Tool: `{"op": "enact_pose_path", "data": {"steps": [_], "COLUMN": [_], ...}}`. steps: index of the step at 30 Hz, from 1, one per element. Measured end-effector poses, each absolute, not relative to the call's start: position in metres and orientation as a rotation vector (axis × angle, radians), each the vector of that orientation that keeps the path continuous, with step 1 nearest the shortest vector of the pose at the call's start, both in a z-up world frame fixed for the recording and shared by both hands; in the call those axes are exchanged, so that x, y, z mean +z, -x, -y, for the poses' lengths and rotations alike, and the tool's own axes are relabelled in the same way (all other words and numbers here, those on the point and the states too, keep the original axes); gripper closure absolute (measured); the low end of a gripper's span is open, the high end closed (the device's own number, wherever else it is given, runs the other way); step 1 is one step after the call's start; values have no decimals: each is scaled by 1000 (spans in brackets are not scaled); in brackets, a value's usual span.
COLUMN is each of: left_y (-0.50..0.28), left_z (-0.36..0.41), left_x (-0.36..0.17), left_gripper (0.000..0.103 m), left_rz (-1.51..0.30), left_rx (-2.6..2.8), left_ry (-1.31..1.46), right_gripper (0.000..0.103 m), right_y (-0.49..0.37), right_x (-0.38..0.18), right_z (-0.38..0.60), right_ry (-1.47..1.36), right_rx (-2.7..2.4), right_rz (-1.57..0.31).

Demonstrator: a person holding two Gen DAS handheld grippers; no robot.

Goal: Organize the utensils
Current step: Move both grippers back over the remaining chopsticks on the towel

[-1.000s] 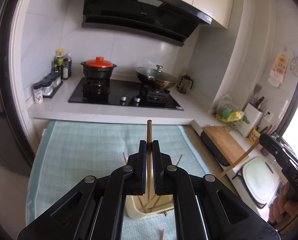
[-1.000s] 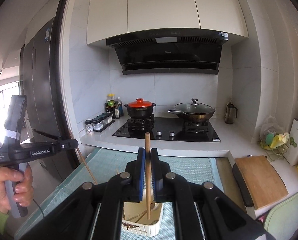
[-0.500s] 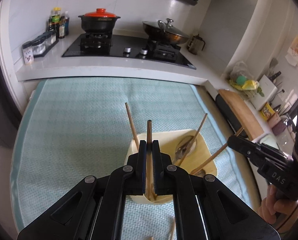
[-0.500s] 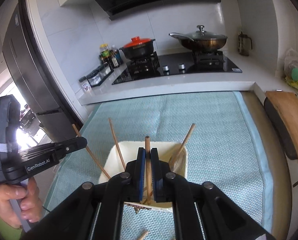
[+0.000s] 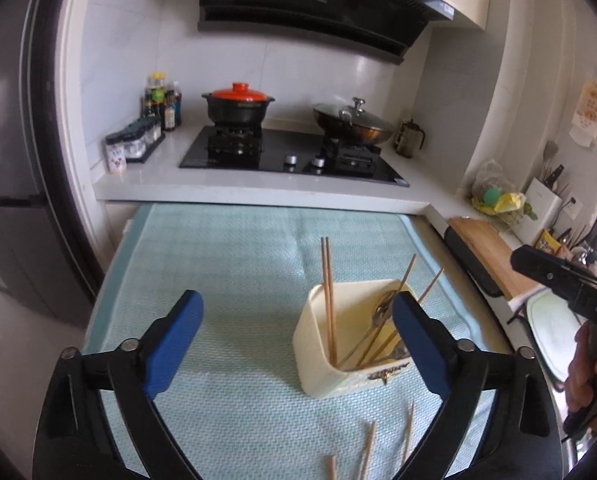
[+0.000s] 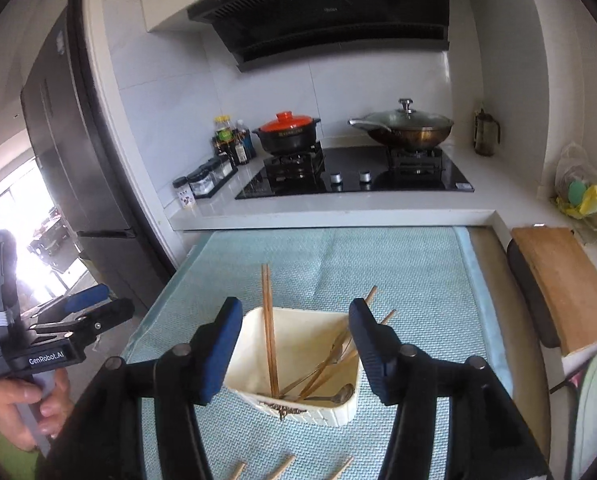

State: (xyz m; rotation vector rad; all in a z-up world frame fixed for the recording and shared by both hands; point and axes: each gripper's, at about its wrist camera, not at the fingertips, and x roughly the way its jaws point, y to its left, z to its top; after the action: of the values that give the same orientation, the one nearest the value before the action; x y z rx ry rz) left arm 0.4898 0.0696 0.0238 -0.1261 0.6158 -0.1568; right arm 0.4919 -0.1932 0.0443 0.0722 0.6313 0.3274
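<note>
A cream utensil holder stands on the teal mat. It holds several wooden chopsticks and a metal spoon. Two chopsticks stand side by side against its left wall. My left gripper hangs just left of and above the holder, its jaws opening wide with nothing between the pads. My right gripper hovers over the holder, its jaws opening and its pads clear of the sticks. Three loose chopsticks lie on the mat in front of the holder.
Behind the mat a white counter carries a black hob, a red-lidded pot, a lidded wok and spice jars. A wooden cutting board lies to the right. A dark fridge stands on the left.
Both grippers, each shut on a chopstick, came down to the holder and opened. The two sticks now stand in the holder, and both grippers have drawn back a little.
</note>
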Motion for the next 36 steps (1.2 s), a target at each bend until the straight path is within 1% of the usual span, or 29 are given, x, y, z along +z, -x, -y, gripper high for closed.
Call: {"op": "enact_pose_path", "data": {"steps": [2, 3, 4, 7, 11, 14, 16, 21, 24, 30, 36], "left_y": [-450, -430, -410, -354, -297, -266, -252, -226, -220, -208, -201], "left_z": [-77, -79, -82, -88, -92, -94, -91, -70, -57, -50, -51], "left_x": [28, 27, 26, 10, -25, -56, -76, -111, -123, -125, -127], "left_gripper": [3, 2, 2, 2, 2, 2, 2, 0, 1, 1, 1], "left_rz": [-557, -537, -518, -481, -501, -561, -619, -683, -741, -739, -766], "left_rx": [-137, -131, -126, -86, -13, 10, 6, 39, 61, 16, 35], "left_ry": [102, 85, 68, 34, 35, 75, 96, 80, 74, 101, 109], "right_gripper": [46, 43, 37, 35, 34, 31, 28, 28, 28, 28, 28], "right_y": [-452, -431, -410, -349, -283, -249, -233, -208, -196, -180, -167], "right_x": [56, 59, 62, 59, 35, 8, -11, -60, -78, -90, -87], "right_z": [195, 196, 198, 203, 205, 206, 206, 200, 194, 189, 199], "right_ry": [-33, -17, -2, 46, 112, 114, 104, 96, 110, 112, 63], "right_rx": [328, 326, 322, 287, 229, 191, 195, 217, 222, 259, 244], "right_rz": [-573, -543, -517, -440, -407, -431, -477, -565, -611, -616, -557]}}
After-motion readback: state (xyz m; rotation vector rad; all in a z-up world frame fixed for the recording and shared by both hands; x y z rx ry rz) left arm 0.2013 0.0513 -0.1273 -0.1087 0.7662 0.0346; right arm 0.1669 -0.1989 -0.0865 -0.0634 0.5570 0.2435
